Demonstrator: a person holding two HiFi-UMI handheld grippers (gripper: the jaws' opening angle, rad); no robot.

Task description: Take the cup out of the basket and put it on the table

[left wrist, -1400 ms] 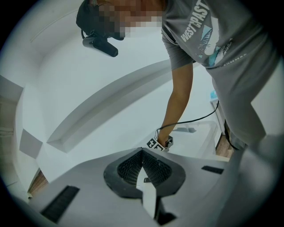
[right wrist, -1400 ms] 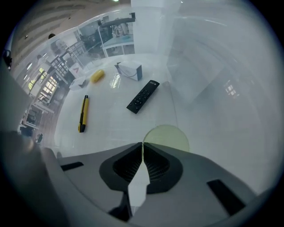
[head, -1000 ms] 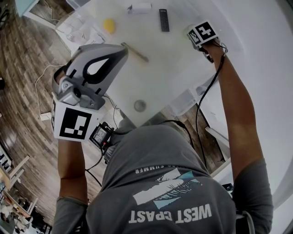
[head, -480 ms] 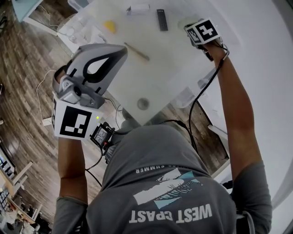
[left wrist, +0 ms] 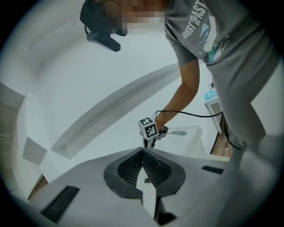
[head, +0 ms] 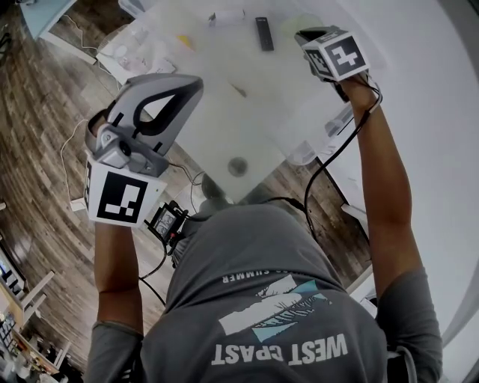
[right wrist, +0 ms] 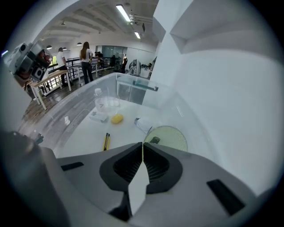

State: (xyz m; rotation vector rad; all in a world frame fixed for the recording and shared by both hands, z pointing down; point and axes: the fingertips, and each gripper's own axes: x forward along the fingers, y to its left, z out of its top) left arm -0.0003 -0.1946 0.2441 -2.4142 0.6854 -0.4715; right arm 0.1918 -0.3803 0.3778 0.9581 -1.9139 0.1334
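I'm on the reach. My right tongs (right wrist: 142,145), clenched on nothing, hang over the table (head: 224,127) near its right edge. They are just short of what I take for the basket (right wrist: 171,136), a round thing of pale-green mesh. I cannot pick out the cup; likely it sits inside. Next I must part the jaws and come down on its rim. My left tongs (left wrist: 143,151), clenched and empty too, hover off the left edge. Only the right gripper view shows the basket; in the head view my right tongs cover it.

Probably an open-plan office or lab: ceiling strip lights (right wrist: 123,12), desks (right wrist: 49,82), people (right wrist: 84,56) standing about, wood floor (head: 37,120).
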